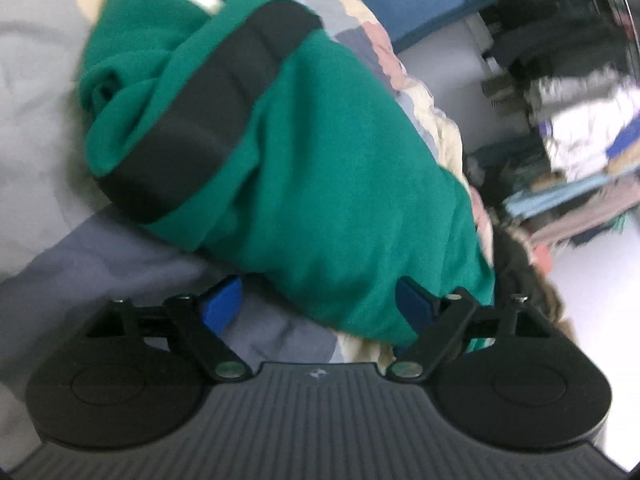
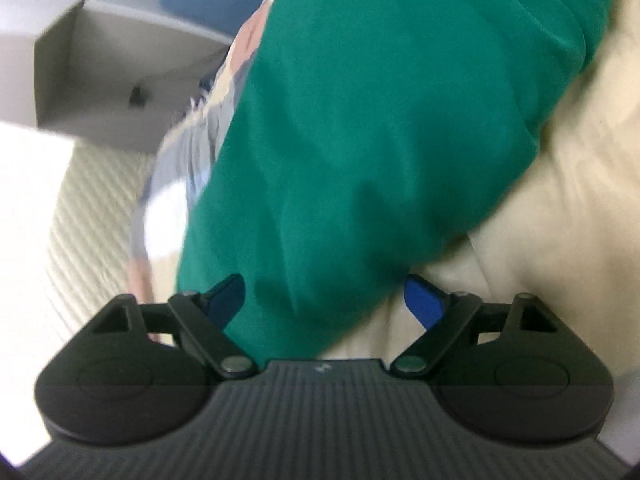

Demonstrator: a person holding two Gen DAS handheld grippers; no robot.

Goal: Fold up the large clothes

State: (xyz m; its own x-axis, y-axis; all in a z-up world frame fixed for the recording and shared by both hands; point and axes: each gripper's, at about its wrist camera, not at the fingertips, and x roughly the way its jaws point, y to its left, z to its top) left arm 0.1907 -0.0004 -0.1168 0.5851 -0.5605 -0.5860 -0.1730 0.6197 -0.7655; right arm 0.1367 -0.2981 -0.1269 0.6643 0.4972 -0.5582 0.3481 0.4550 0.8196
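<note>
A large green garment (image 1: 320,168) with a broad black band (image 1: 208,112) lies bunched on a patchwork bed cover (image 1: 120,248). A white mark shows near its far end. My left gripper (image 1: 320,304) stands open, its blue pads wide apart, with the garment's near edge lying between them and untouched. In the right wrist view the same green garment (image 2: 380,120) fills the middle, resting on cream bedding (image 2: 540,280). My right gripper (image 2: 324,300) is open too, its blue pads spread on either side of the cloth's near fold without pressing on it.
The bed's edge runs along the right of the left wrist view, with shelves of stacked clothes (image 1: 580,140) beyond it. In the right wrist view a grey box or cabinet (image 2: 100,60) and a ribbed cream mattress side (image 2: 88,220) lie to the left.
</note>
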